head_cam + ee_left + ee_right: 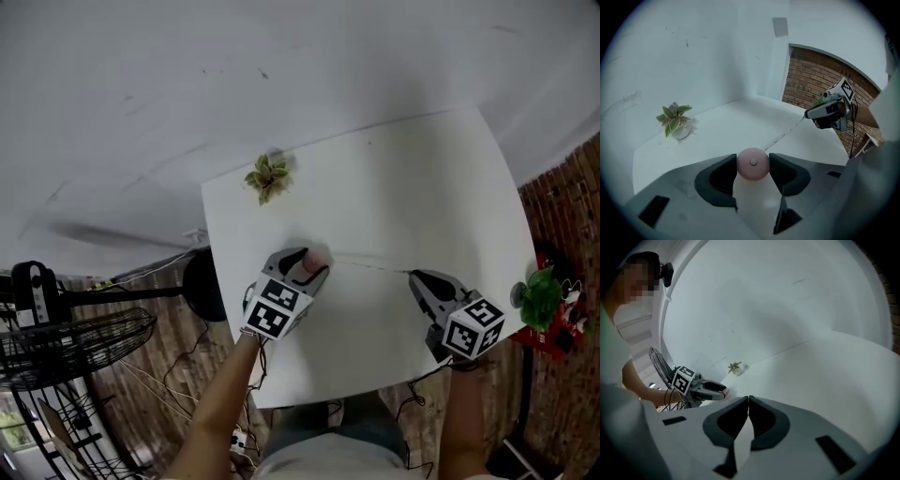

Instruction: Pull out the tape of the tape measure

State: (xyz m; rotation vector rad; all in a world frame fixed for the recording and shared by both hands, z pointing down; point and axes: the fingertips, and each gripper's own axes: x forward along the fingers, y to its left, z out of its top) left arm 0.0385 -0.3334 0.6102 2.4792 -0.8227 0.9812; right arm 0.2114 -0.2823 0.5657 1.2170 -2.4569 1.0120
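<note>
Left gripper (305, 266) is clamped on the pink tape measure (753, 163), over the near part of the white table (422, 178). Right gripper (416, 277) has its jaws closed, pinching the end of the tape (371, 266). The thin tape spans the gap between the two grippers.

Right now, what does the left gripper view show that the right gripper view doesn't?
Only the left gripper view: the brick wall, the pulled-out tape running to the right claw, and a close look at the pink tape measure squeezed in the left claw. Only the right gripper view: the wire fan and the person's arm. Both: the little potted plant on the white table.
</note>
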